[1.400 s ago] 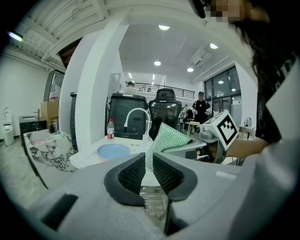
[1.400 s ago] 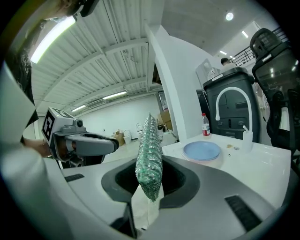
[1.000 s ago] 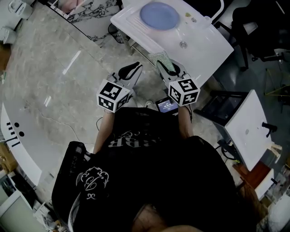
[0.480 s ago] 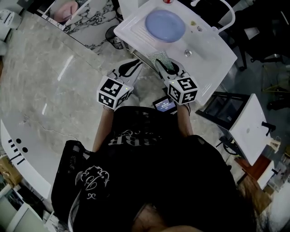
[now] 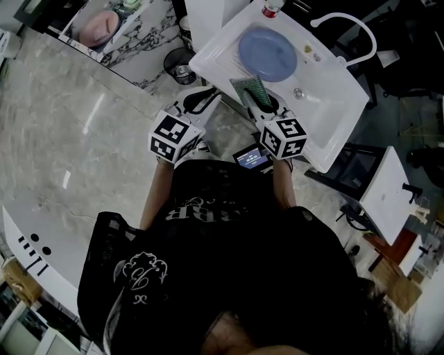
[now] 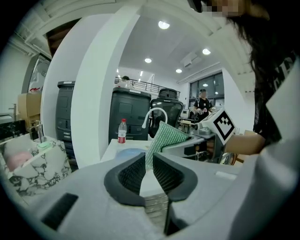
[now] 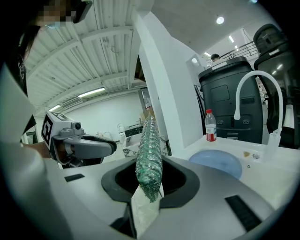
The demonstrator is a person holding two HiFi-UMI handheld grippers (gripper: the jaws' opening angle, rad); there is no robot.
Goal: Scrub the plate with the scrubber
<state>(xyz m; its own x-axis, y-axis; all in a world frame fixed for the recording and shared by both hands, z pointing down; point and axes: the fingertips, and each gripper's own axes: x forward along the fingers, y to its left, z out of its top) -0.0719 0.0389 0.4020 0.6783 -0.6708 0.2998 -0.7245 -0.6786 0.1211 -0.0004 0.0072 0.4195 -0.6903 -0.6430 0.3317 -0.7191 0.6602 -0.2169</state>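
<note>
A blue plate [image 5: 267, 54] lies in the basin of the white sink [image 5: 326, 104]; it also shows as the blue plate [image 7: 215, 164] ahead of the right jaws and as the plate [image 6: 129, 152] beyond the left ones. My right gripper [image 5: 255, 102] [image 7: 149, 180] is shut on a green mesh scrubber [image 5: 248, 90] [image 7: 149, 157], which stands upright between its pads, at the sink's near edge and short of the plate. My left gripper [image 5: 198, 104] [image 6: 149, 171] is shut with nothing in it, just left of the right one. The scrubber [image 6: 165, 137] appears in its view too.
A white faucet [image 5: 347, 21] [image 7: 255, 93] and a red-capped bottle [image 5: 272, 8] [image 7: 211, 125] stand at the sink's far side. A marble-patterned box [image 5: 104, 31] sits to the left, a dark bin [image 5: 180, 64] by the sink, a white table [image 5: 385, 187] to the right. A person [image 6: 202, 101] stands far behind.
The sink and plate have come nearer to both grippers in the head view. The scrubber's tip now reaches over the sink's near edge. Both grippers keep their states.
</note>
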